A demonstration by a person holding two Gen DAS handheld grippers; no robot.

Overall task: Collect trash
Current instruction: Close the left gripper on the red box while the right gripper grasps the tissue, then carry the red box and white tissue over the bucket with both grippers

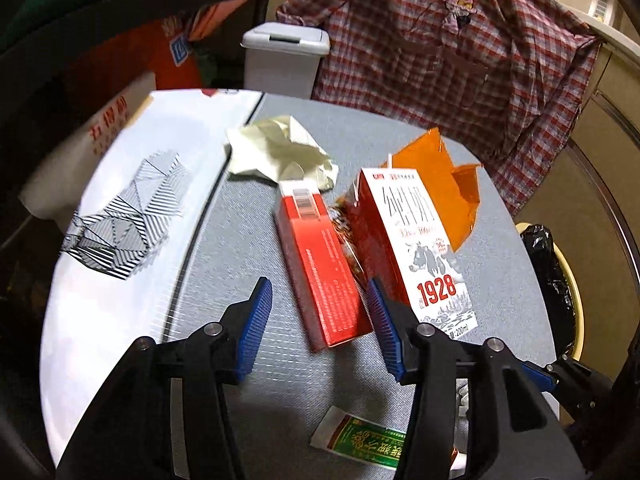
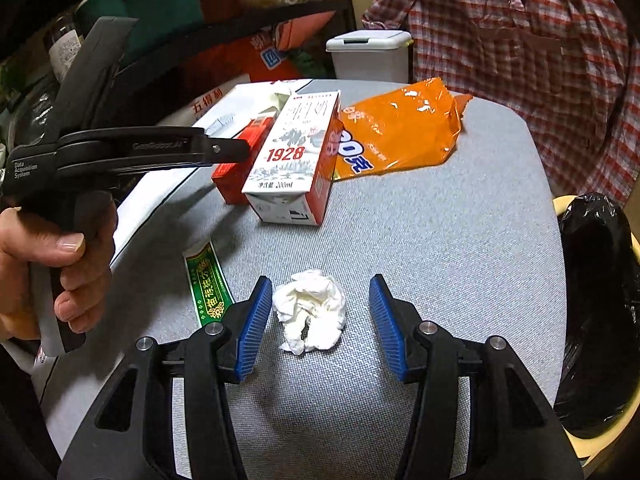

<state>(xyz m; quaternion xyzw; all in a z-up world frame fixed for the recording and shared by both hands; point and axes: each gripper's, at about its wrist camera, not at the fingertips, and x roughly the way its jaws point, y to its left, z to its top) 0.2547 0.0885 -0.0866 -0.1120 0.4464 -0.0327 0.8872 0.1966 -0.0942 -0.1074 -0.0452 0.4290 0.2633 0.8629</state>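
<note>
White crumpled tissue wad (image 2: 311, 310), near edge of grey tabletop (image 2: 440, 240): your right gripper (image 2: 320, 312), fingers spread, straddles it; centre it, lower, then pinch.

A grey table (image 2: 440, 240) is covered with litter. A milk carton (image 2: 292, 152), red box (image 1: 320, 264), orange bag (image 2: 400, 128), crumpled tissue (image 2: 312, 308) and green packet (image 2: 208, 284) are spread on it.
</note>
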